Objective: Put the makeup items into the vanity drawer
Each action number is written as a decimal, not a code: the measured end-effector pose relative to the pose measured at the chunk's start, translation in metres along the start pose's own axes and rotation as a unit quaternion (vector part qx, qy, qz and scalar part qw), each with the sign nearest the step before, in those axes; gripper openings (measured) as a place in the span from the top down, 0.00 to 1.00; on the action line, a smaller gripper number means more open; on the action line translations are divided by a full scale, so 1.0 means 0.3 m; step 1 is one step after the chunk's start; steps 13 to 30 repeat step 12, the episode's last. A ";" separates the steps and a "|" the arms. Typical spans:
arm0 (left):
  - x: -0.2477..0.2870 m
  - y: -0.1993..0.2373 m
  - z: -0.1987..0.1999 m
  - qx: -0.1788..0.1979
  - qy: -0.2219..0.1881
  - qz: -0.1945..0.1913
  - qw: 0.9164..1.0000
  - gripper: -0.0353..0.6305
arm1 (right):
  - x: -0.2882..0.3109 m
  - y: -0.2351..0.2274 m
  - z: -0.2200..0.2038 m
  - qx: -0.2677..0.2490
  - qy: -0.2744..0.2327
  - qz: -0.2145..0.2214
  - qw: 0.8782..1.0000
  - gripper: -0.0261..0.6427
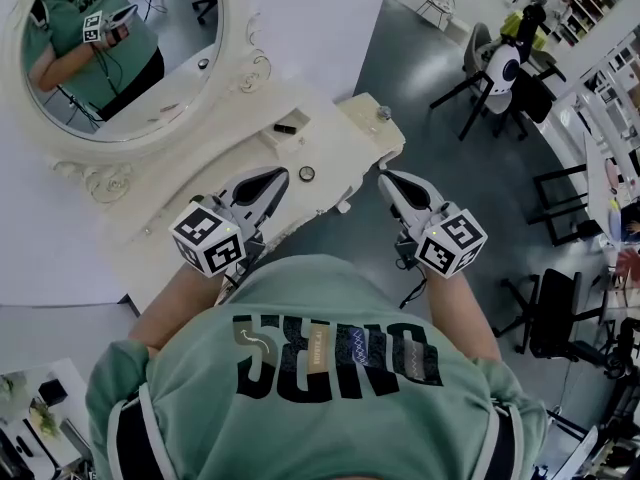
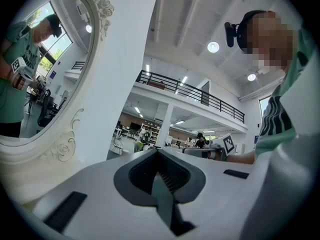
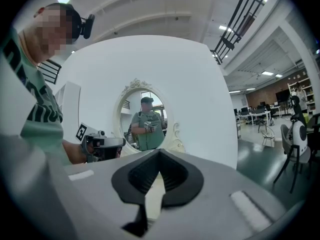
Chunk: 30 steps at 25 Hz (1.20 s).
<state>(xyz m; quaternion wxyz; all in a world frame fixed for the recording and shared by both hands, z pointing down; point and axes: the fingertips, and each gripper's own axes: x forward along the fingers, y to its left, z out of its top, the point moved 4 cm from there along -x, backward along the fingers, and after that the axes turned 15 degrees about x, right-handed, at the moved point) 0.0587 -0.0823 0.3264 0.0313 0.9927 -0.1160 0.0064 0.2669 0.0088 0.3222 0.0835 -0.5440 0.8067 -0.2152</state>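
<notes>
A white vanity [image 1: 340,138] with an oval mirror [image 1: 120,48] stands in front of me. On its top lie a small black item [image 1: 286,128], a small round item [image 1: 307,174] and a small grey item [image 1: 383,113] near the right corner. My left gripper [image 1: 275,176] hovers over the vanity's front edge, shut and empty. My right gripper [image 1: 385,178] hangs just off the vanity's right end, also shut with nothing in it. In the left gripper view the jaws [image 2: 159,151] meet; the right gripper view shows the same [image 3: 159,154], with the mirror [image 3: 145,119] beyond.
A white panel [image 1: 310,18] backs the vanity. Chairs and a white machine [image 1: 500,68] stand on the grey floor at the right, and an office chair [image 1: 550,313] is lower right. A cluttered table corner [image 1: 35,408] shows at the lower left.
</notes>
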 end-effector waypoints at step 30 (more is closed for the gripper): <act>0.005 0.001 0.004 -0.001 0.002 -0.001 1.000 0.94 | 0.005 -0.003 0.007 -0.005 0.006 0.001 1.000 0.95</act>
